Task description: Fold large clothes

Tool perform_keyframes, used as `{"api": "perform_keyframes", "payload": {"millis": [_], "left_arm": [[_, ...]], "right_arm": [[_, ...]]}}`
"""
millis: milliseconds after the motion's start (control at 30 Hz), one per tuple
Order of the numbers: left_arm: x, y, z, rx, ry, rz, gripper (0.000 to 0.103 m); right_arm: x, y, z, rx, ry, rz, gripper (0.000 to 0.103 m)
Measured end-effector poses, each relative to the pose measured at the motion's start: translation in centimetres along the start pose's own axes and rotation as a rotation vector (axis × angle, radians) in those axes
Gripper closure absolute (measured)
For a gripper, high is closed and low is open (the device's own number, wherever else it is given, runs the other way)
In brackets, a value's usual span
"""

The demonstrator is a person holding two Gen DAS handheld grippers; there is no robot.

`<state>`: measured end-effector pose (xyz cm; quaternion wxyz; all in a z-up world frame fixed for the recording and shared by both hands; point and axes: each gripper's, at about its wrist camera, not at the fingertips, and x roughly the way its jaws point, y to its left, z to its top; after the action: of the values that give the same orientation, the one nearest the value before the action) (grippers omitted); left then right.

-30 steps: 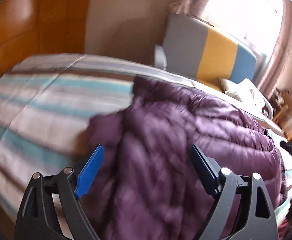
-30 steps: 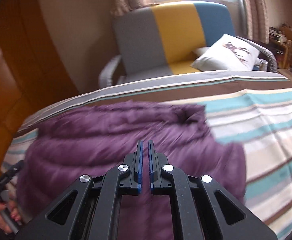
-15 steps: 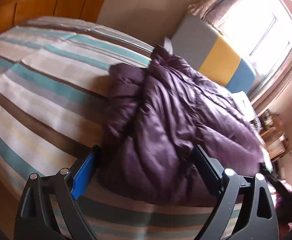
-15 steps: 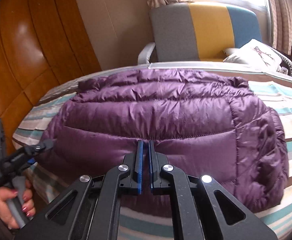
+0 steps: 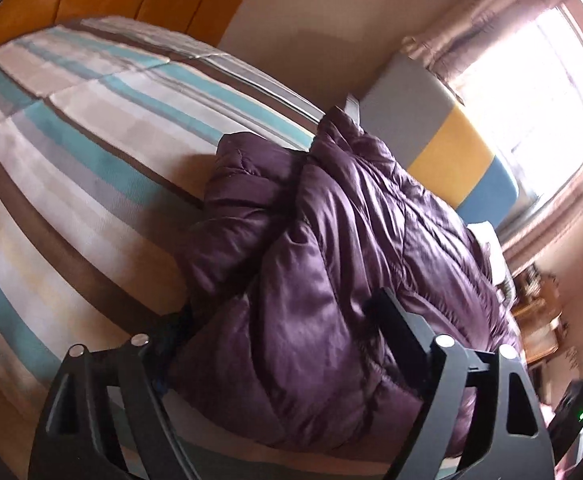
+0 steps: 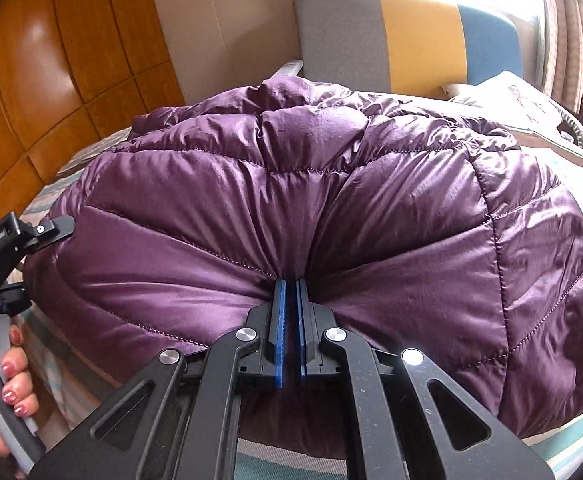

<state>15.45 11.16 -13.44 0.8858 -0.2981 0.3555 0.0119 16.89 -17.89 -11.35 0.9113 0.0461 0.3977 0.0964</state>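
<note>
Nearest me, my right gripper (image 6: 290, 304) has its jaws pinched on the near hem of the purple puffer jacket (image 6: 291, 184); the blue pads are almost together with a thin fold of shell between them, and creases fan out from that point. My left gripper (image 5: 279, 344) is spread wide around the jacket's near left edge, not clamped; 1 finger is partly buried behind the fabric, the other lies over the top. In the right view I see that same tool at the jacket's left side, the person's hand (image 6: 1, 376) on its handle.

The jacket lies bunched on the striped bedspread (image 5: 71, 152), close to the near edge of the bed. I judge it light, very soft and springy, with a slick shell: a shallow pinch may slide off, and any fold will puff back open. I would take deep bites on quilted seams or the hem, 2 layers at once. Behind the bed stands a grey, yellow and blue armchair (image 6: 403, 36).
</note>
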Motion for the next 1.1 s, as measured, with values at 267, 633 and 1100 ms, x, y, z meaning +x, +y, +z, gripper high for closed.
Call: {"api": "perform_keyframes", "payload": {"millis": [267, 633, 1100], "left_arm": [[0.2, 1.7, 0.3, -0.181, -0.012, -0.137, 0.025], [2.8, 0.4, 1.1, -0.195, 0.016, -0.144, 0.078], [-3.8, -5.5, 2.1, 0.074, -0.159, -0.188, 0.082]], "right_arm": [[0.1, 0.5, -0.1, -0.004, 0.001, -0.010, 0.100], [0.2, 0.6, 0.4, 0.001, 0.020, -0.039, 0.100], [0.8, 0.4, 0.4, 0.032, 0.027, -0.028, 0.100]]}}
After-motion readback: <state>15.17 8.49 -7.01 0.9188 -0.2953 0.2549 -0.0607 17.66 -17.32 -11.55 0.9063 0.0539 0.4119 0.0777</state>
